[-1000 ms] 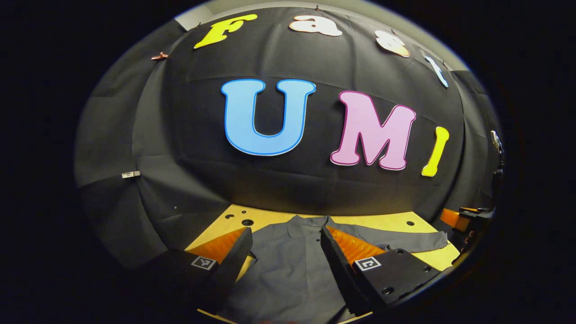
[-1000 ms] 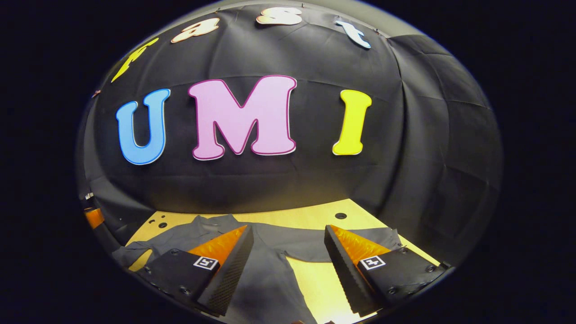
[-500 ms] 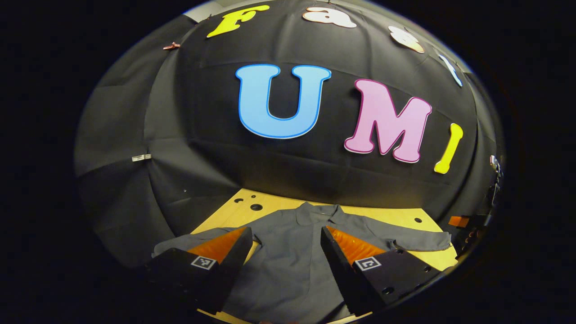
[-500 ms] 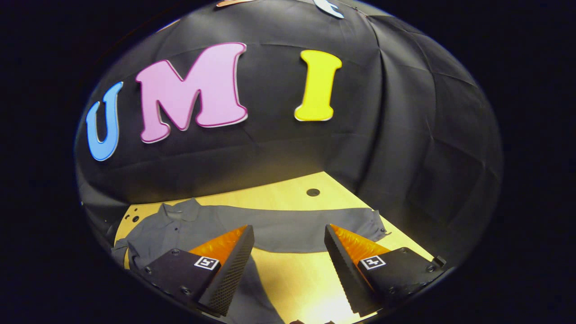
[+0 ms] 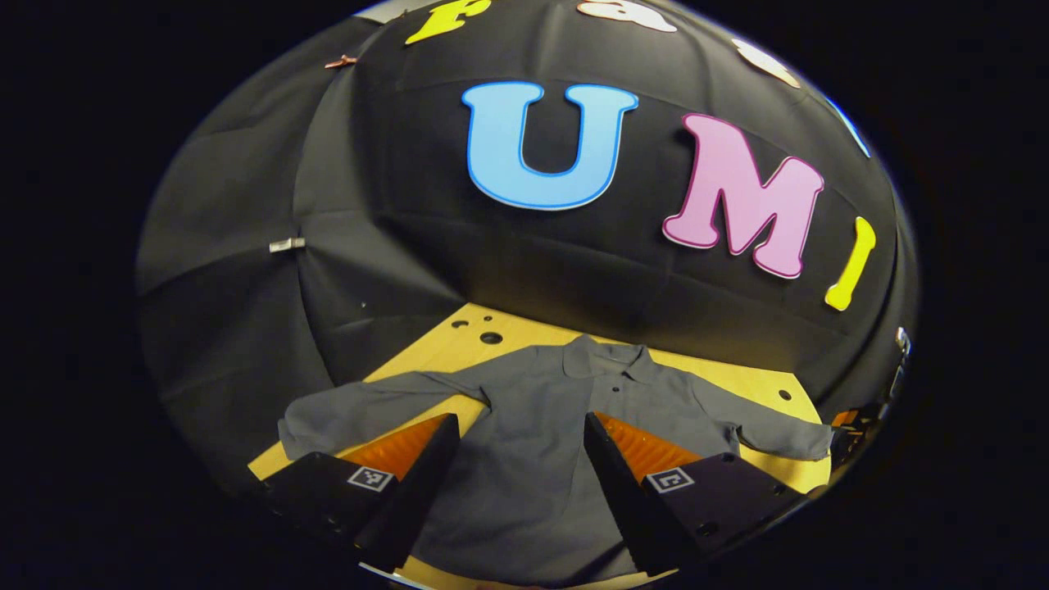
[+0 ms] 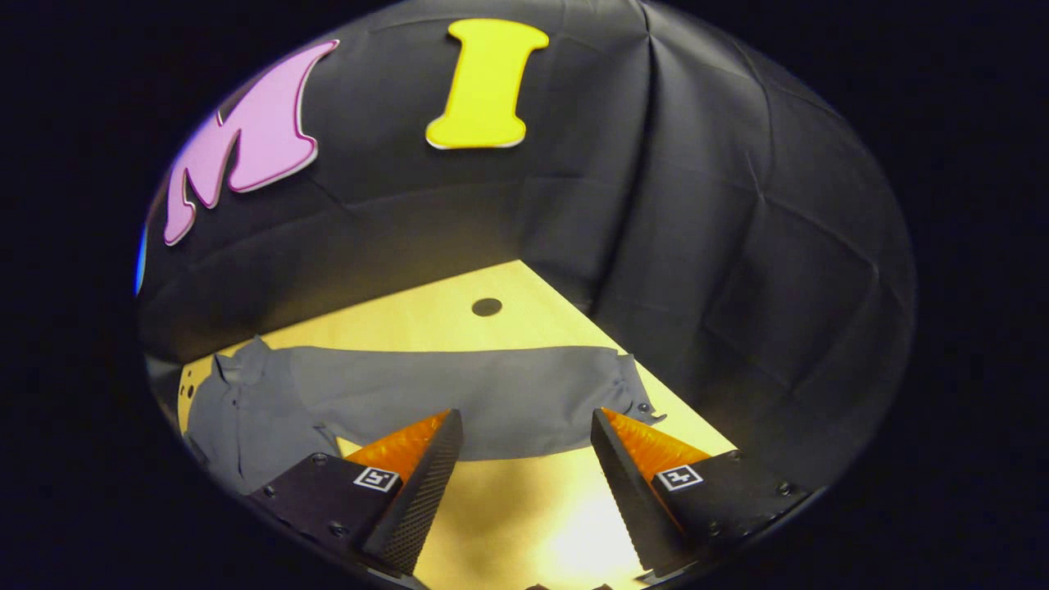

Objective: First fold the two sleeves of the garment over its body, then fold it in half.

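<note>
Flat on the table lies the grey shirt, collar far, both sleeves spread out left and right, while the left gripper and right gripper hover above it, released, grasping nothing.

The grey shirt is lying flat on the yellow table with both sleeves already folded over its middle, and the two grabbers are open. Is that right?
Not quite. In the left gripper view, the shirt's sleeves are not folded: both stretch out sideways on the table. The rest holds: the left gripper and right gripper are open.
</note>
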The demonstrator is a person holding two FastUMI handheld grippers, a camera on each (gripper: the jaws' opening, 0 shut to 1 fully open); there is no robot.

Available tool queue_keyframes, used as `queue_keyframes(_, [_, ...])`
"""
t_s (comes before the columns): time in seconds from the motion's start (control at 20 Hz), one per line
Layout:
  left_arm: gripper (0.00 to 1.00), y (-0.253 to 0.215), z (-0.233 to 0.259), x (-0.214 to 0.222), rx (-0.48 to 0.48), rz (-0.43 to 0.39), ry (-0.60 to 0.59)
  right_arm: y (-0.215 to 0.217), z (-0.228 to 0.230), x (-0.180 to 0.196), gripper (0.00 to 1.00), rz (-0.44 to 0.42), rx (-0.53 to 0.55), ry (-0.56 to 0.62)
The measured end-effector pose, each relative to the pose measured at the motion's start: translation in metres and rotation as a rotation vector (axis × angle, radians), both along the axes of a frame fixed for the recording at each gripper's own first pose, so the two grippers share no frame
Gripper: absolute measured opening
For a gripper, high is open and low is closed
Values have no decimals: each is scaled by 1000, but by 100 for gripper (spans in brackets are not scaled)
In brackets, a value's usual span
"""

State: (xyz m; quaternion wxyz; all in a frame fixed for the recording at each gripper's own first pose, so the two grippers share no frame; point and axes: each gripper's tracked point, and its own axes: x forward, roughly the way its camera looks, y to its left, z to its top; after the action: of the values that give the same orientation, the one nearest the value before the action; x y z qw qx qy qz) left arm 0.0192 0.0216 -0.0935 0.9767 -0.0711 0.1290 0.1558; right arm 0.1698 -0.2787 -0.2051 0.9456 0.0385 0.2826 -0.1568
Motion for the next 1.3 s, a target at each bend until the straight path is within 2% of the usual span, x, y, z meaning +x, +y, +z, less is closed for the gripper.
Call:
queue_keyframes(0.35, [96,-3,-11,-7,-19,36,61,-68,-55,37,98,-12,30,122])
queue_keyframes(0.5, [96,-2,-11,-11,-15,52,73,-91,-75,44,98,-78,91,167])
queue_keyframes(0.6, [96,-5,-16,-11,-7,36,93,-103,-81,50,98,-121,138,172])
queue_keyframes(0.7, [96,-6,-22,-11,10,30,124,-117,-88,52,97,-159,141,187])
queue_keyframes(0.8, [96,-13,-24,-6,19,12,135,-121,-99,55,98,-181,148,209])
queue_keyframes(1.05, [96,-36,-20,8,42,-79,129,-121,-119,59,99,-160,153,260])
queue_keyframes(1.3, [96,-46,-10,12,51,-116,113,-121,-112,58,98,-128,125,239])
